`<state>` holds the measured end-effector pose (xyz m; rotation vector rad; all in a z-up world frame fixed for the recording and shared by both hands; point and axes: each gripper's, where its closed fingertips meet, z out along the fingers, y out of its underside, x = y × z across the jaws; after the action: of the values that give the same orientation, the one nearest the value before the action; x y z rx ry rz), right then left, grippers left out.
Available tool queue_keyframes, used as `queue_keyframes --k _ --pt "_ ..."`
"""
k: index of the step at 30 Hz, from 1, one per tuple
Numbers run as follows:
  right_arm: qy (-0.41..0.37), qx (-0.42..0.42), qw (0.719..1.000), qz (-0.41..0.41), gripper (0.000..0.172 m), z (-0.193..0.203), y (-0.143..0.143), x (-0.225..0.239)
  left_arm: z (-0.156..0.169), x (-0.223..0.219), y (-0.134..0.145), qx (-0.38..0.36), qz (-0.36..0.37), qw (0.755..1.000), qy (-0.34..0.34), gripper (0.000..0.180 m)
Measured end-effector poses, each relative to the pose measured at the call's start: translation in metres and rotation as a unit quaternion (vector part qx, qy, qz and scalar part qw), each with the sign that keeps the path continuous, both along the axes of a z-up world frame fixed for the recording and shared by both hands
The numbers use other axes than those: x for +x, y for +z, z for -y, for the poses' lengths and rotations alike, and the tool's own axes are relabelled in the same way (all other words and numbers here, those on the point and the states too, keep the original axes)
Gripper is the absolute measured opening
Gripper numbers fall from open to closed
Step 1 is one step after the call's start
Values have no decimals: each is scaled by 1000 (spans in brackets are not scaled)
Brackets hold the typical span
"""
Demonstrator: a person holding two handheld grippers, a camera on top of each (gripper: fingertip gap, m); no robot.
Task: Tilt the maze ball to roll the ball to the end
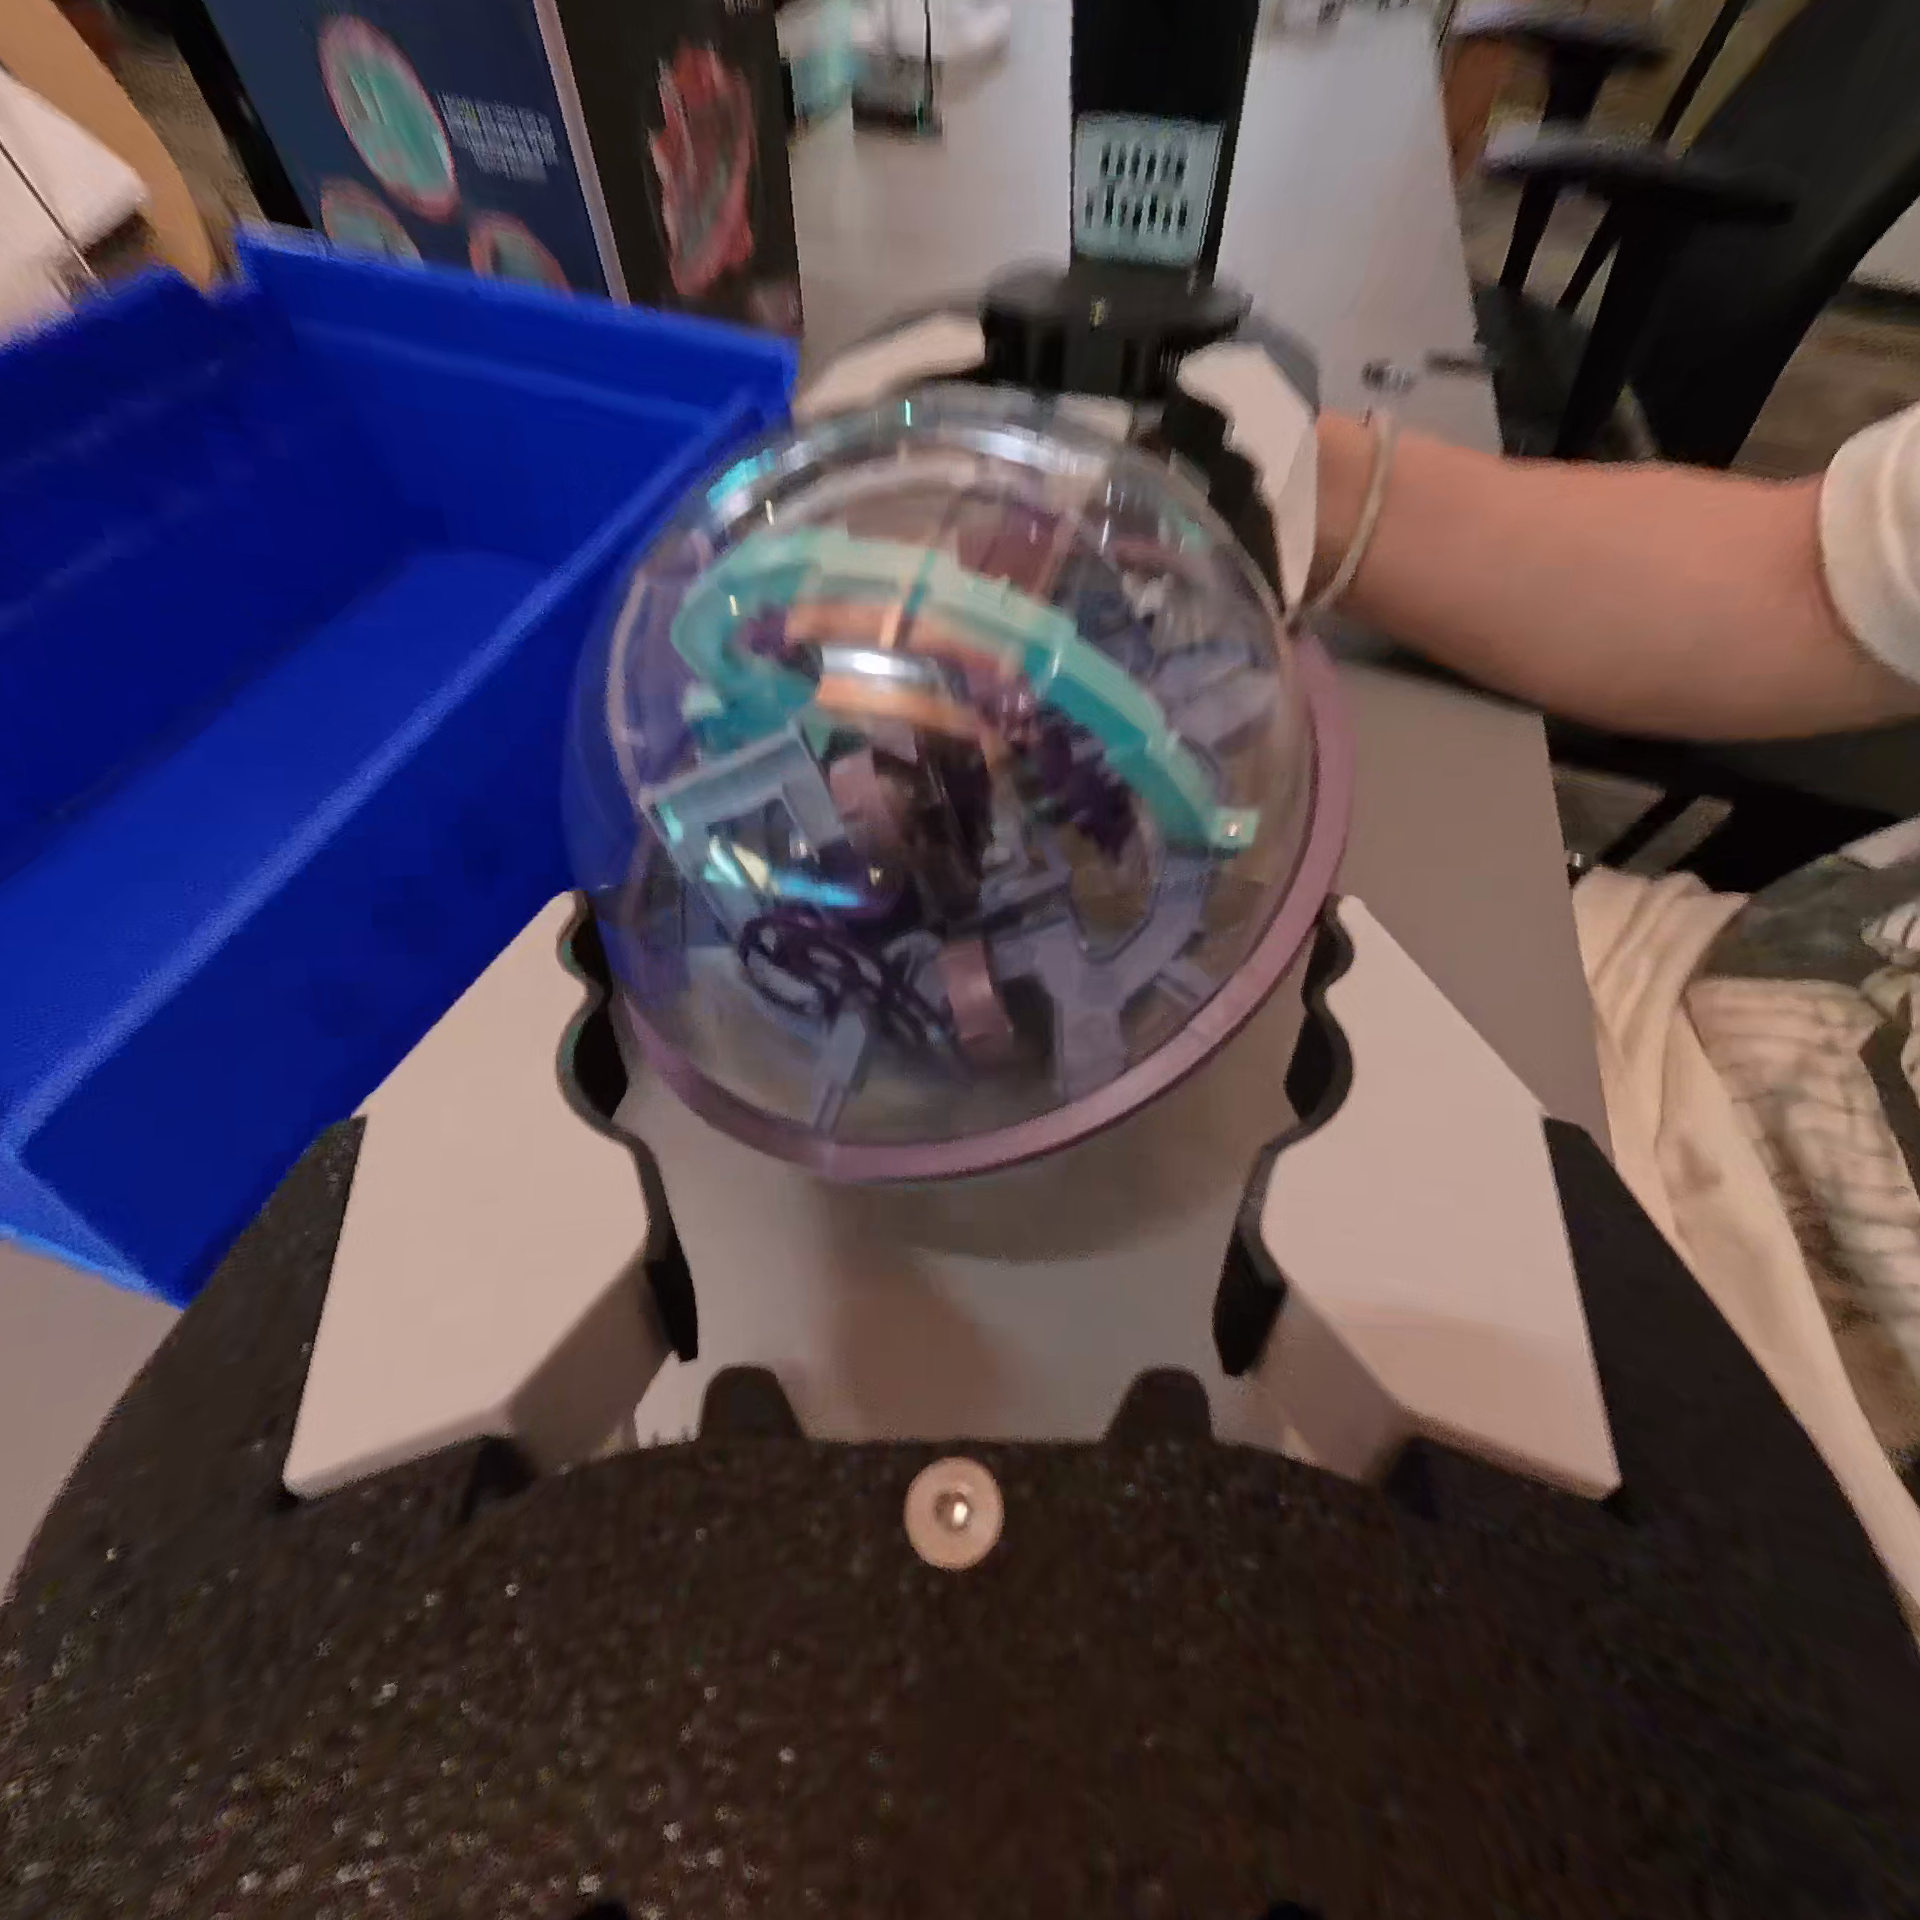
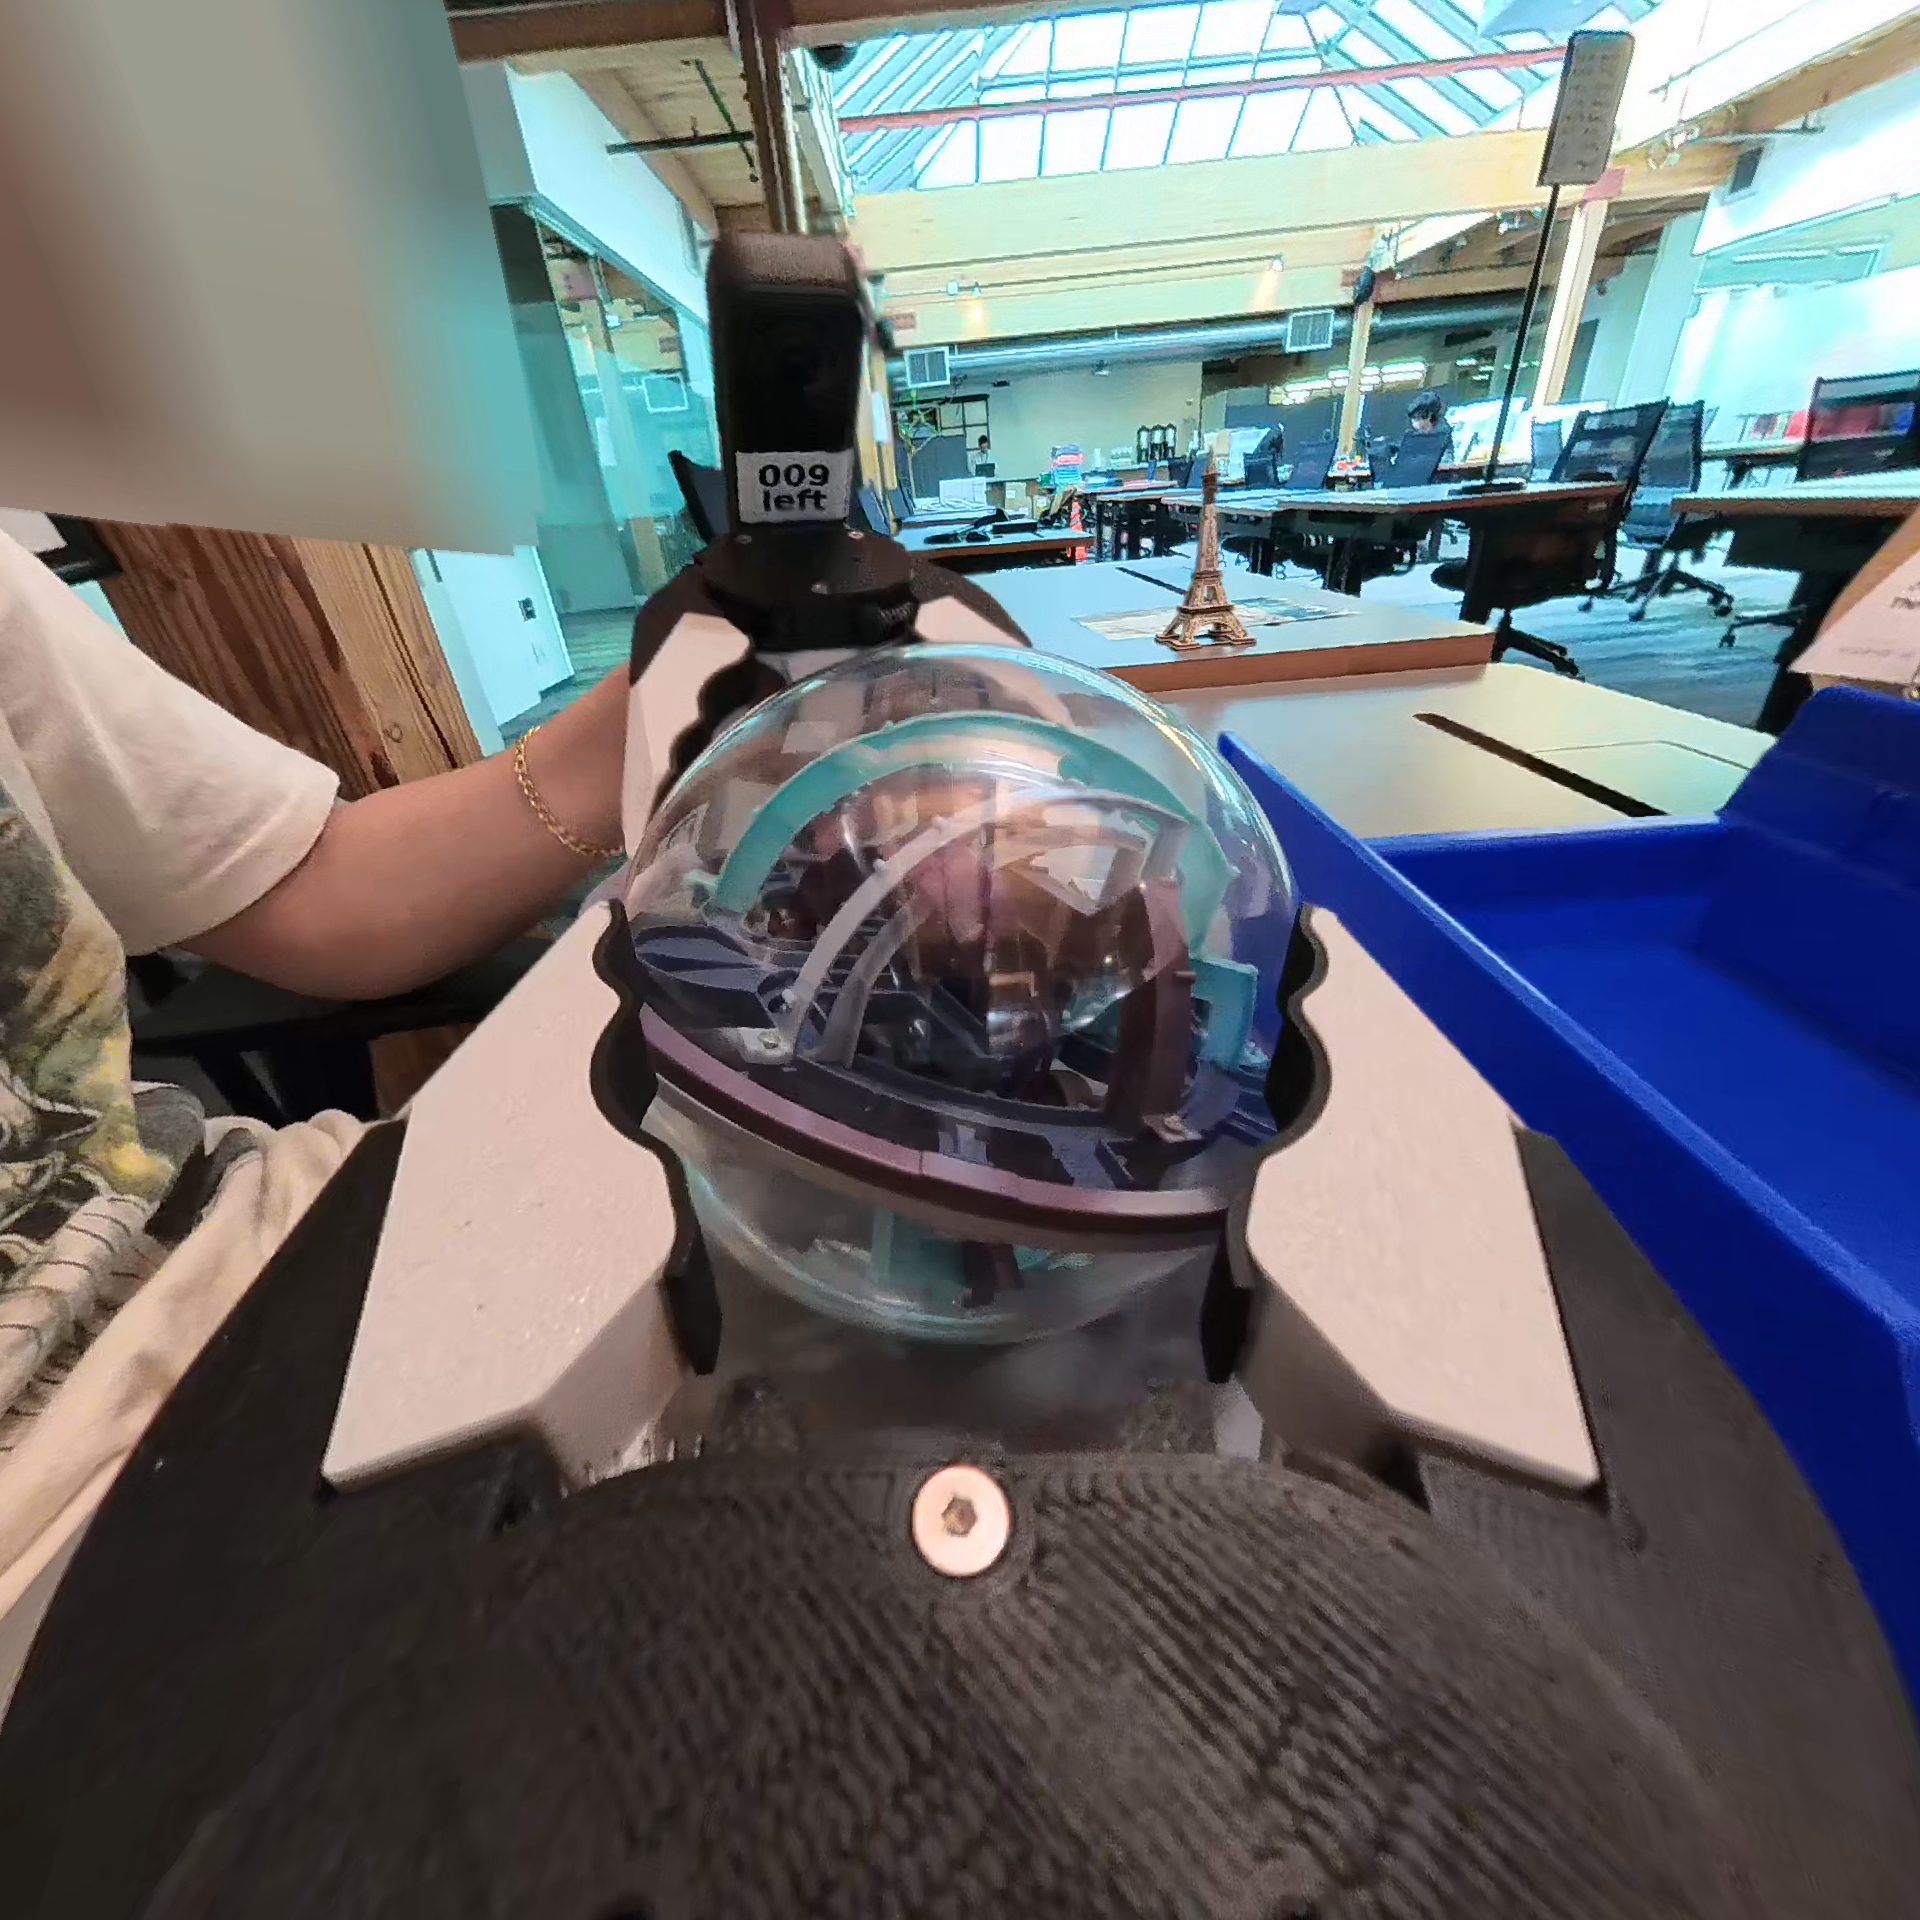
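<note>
Presently, item: one clear plastic maze ball (image 2: 956,997) with a purple band round its middle and teal, grey and purple tracks inside, carried above the grey table top (image 1: 935,1226) between two hand-held grippers that face one another across it. Right gripper (image 2: 951,1029): jaws spread wide, the black scalloped pads (image 2: 623,1049) of its white fingers lying against the sphere's two sides near the band, so the sphere appears clamped. Left gripper (image 1: 951,987): jaws likewise wide, its pads (image 1: 592,1029) flanking the near lower part of the sphere; the left wrist view is motion-blurred, and contact looks likely but cannot be made certain on the right-hand pad. Adjacent: a deep blue plastic bin (image 1: 312,727) just beside the sphere; a small bronze tower model (image 2: 1205,561) on a farther desk, well apart. Small rolling ball inside: not clearly located in either view, perhaps a dark bead low among the tracks. Handling note, as judgement: the step in hand is a tilt, and it is best done slowly, both grippers turning together about the sphere's centre so neither pair of pads slides on the smooth shell. Grip pressure should stay even; the purple band offers the surest purchase. Tilts should be small and paused often, since a quick swing would likely throw the inner ball off its track.
</note>
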<state>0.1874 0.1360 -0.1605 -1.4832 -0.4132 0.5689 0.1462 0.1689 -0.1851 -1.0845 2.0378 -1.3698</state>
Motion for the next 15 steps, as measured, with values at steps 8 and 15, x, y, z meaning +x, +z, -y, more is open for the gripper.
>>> queue_keyframes --k 8,15 --pt "7 8 1000 14 116 3 1 -2 7 18 17 -90 54 994 18 128" --pt "1 43 998 55 114 13 19 -8 2 26 9 -71 -8 993 92 134"
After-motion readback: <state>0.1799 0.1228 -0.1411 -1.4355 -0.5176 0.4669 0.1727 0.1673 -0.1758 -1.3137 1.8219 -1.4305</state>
